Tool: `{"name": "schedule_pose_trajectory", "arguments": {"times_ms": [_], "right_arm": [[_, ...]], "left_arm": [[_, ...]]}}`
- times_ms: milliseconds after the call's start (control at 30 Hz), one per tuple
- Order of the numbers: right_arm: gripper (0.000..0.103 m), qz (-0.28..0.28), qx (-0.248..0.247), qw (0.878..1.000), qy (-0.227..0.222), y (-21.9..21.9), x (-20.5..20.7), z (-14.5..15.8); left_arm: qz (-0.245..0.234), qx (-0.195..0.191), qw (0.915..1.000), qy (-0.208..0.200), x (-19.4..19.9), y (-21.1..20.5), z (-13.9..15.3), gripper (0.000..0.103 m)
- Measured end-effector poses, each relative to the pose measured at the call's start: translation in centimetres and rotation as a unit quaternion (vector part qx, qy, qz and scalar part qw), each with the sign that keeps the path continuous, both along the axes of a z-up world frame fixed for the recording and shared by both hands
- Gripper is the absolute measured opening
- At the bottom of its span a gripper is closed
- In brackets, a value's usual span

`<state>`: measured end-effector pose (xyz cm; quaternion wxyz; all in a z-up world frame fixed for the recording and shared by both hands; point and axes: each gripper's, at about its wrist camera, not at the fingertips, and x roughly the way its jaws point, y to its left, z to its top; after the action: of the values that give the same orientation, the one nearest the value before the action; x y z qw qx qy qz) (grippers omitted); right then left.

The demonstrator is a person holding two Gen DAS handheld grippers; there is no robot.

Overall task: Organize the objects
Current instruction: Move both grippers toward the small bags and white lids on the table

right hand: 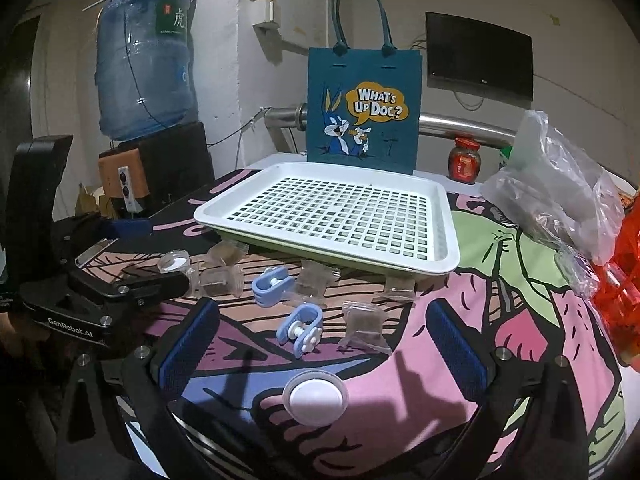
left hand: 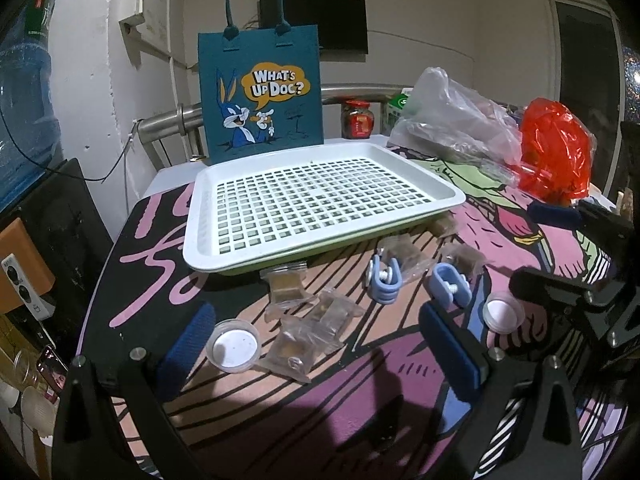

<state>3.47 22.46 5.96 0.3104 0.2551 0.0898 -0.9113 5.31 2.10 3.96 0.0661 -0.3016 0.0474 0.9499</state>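
We judge that sorting has not yet begun: the white slotted tray point(right hand: 326, 216) sits bare on the worktop point(right hand: 500, 312), and in front of it lie small clear packets point(right hand: 362, 326), two blue clips point(right hand: 298, 330) and two round white-lidded cups point(right hand: 315, 398). Both the left tool point(left hand: 316, 344) and the right tool point(right hand: 324, 344) hover just before the tray, fingers spread wide, holding and touching nothing. Next, we would close one tool on a near item, likely the cup between the right tool's fingers, and carry it to the tray.

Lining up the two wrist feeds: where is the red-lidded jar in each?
Left wrist: jar upper centre, right of the tote bag, behind the tray.
Right wrist: jar upper right, right of the tote bag, behind the tray.
Shared landmark: the tote bag.
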Motion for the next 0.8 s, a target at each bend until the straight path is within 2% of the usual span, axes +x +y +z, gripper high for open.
{"name": "schedule_pose_trajectory", "arguments": {"times_ms": [600, 800], "right_arm": [[0.103, 0.002, 0.005, 1.000, -0.012, -0.24, 0.19, -0.20], [0.103, 0.008, 0.011, 1.000, -0.025, -0.28, 0.26, -0.47]], "left_arm": [[-0.005, 0.007, 0.9999, -0.010, -0.21, 0.02, 0.00, 0.103], [-0.012, 0.017, 0.9994, -0.028, -0.46, 0.02, -0.29, 0.102]]}}
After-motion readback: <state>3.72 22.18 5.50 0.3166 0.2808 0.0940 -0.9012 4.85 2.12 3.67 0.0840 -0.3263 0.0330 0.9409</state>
